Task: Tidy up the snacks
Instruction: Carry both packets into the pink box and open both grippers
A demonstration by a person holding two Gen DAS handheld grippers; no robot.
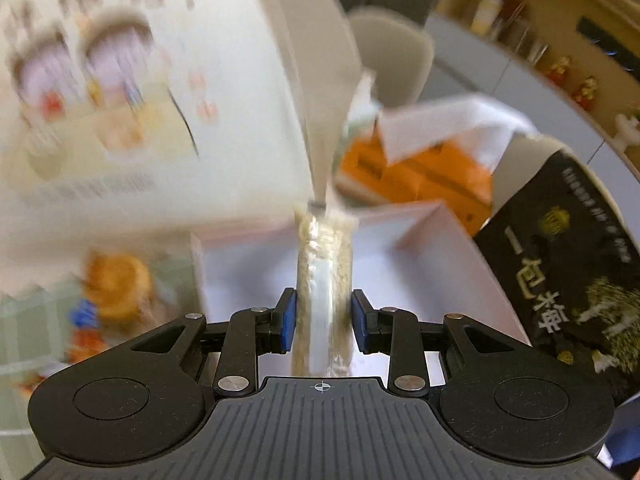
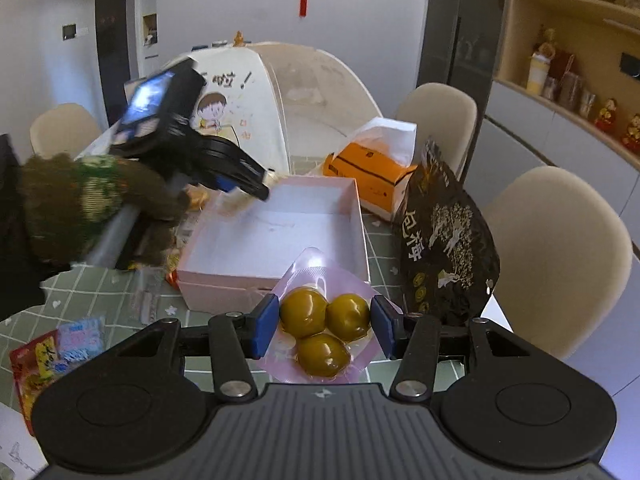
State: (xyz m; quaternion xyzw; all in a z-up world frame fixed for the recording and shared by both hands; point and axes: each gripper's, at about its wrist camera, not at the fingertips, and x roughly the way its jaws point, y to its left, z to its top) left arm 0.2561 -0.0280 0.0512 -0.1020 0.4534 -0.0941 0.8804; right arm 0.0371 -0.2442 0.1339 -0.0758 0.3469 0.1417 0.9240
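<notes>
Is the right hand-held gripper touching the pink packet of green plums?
Cannot tell. In the right wrist view the plum packet lies between the fingers of the right hand-held gripper, but whether the blue pads press it is unclear.

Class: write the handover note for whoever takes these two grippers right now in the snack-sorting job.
Left gripper: shut on a clear-wrapped grain bar, held over the pink box.
Right gripper: around the pouch of three green plums, just in front of the box; grip cannot be confirmed.
Done: nothing visible in the box.
Left: both held snacks, the black plum bag, and the packets on the green tablecloth.
</notes>
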